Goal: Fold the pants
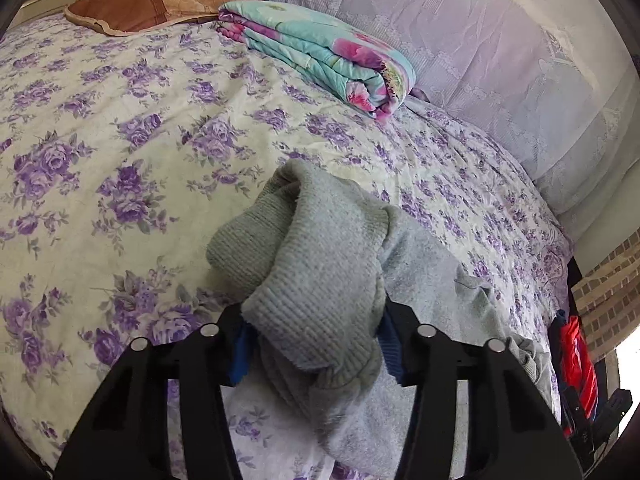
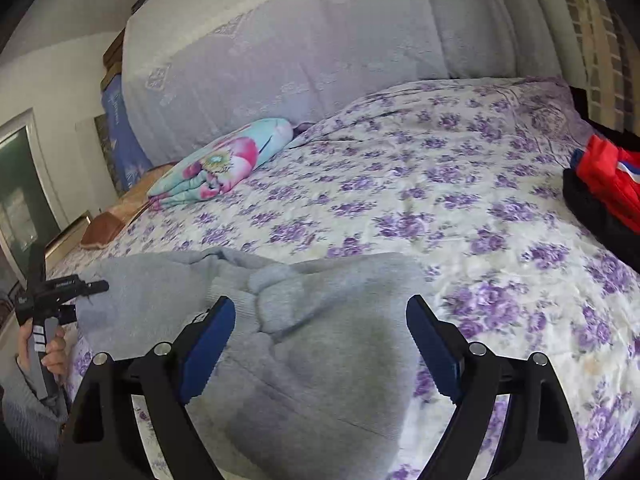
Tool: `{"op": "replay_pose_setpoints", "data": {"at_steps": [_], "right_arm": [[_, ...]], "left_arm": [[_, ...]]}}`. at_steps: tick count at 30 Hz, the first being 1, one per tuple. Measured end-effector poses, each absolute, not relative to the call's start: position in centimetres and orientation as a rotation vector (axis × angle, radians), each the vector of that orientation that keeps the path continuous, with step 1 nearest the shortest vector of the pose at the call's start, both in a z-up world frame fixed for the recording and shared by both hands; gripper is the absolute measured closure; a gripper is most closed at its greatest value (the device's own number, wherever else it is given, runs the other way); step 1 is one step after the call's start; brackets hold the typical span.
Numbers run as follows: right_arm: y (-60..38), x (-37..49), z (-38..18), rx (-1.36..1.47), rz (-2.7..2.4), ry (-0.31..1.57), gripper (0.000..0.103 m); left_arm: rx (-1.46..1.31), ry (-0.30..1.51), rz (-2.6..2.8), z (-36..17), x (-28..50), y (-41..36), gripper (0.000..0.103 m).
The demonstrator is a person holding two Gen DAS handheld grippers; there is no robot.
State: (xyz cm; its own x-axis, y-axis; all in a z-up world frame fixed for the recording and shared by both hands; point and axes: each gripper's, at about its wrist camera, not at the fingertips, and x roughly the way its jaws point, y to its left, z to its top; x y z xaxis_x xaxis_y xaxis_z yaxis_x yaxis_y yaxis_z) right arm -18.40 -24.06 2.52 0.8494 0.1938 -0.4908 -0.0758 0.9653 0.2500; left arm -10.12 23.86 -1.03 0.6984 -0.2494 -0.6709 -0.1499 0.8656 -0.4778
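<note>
The grey fleece pants [image 2: 320, 320] lie on the near side of the bed with the purple flowered cover [image 2: 440, 184]. My left gripper [image 1: 316, 344] is shut on the ribbed cuffs of the grey pants [image 1: 312, 272], which bunch up between its blue pads and hide the fingertips. It also shows at the left of the right wrist view [image 2: 68, 292], pinching the pants' left edge. My right gripper [image 2: 320, 344] is open, its blue pads [image 2: 212, 344] wide apart just above the pants, holding nothing.
A folded turquoise and pink blanket [image 1: 320, 52] and a brown pillow [image 1: 152, 4] lie at the far side of the bed. A lilac lace-covered headboard [image 2: 300, 48] stands behind. Red and black clothes [image 2: 608, 188] sit at the right edge. A brick wall [image 1: 608, 292] is at the right.
</note>
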Motion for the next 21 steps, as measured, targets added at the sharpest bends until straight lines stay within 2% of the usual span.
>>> {"op": "replay_pose_setpoints", "data": {"at_steps": [5, 14, 21], "right_arm": [[-27.5, -19.3, 2.1, 0.289, 0.089, 0.500, 0.015], [-31.4, -21.0, 1.0, 0.375, 0.052, 0.479, 0.011], [-34.5, -22.8, -0.3, 0.447, 0.025, 0.451, 0.011]], "left_arm": [[-0.422, 0.763, -0.042, 1.7, -11.2, 21.7, 0.068], [-0.075, 0.586, -0.088, 10.3, -14.1, 10.9, 0.069], [0.106, 0.526, -0.239, 13.3, -14.9, -0.3, 0.070]]}}
